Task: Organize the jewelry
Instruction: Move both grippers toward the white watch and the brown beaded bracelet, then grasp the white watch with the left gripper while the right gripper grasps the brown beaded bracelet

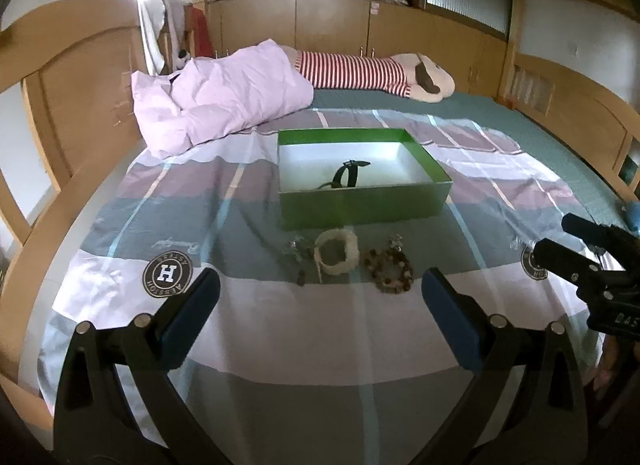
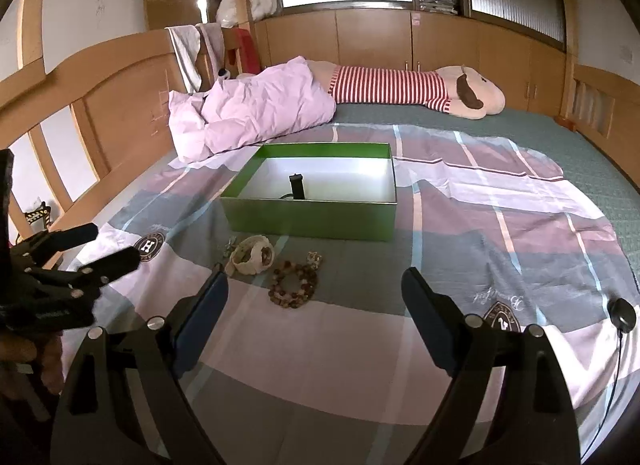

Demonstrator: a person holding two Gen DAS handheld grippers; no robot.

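A green box (image 1: 362, 209) (image 2: 312, 221) with a white inside stands on the striped bedsheet and holds a black strap (image 1: 346, 175) (image 2: 297, 187). In front of it lie a small metal piece (image 1: 298, 251) (image 2: 229, 248), a cream bracelet (image 1: 337, 255) (image 2: 252, 255) and a brown bead bracelet (image 1: 390, 271) (image 2: 294, 283). My left gripper (image 1: 320, 293) hovers open just short of the jewelry, nothing between its fingers. My right gripper (image 2: 316, 293) is open too, with the bead bracelet ahead of its gap. Each gripper shows at the edge of the other's view.
A pink quilt (image 1: 216, 99) (image 2: 248, 113) and a long striped plush toy (image 1: 368, 73) (image 2: 416, 91) lie at the far side of the bed. Wooden bed rails (image 1: 80, 105) curve along the left. A black round device with a cable (image 2: 621, 315) rests on the sheet at right.
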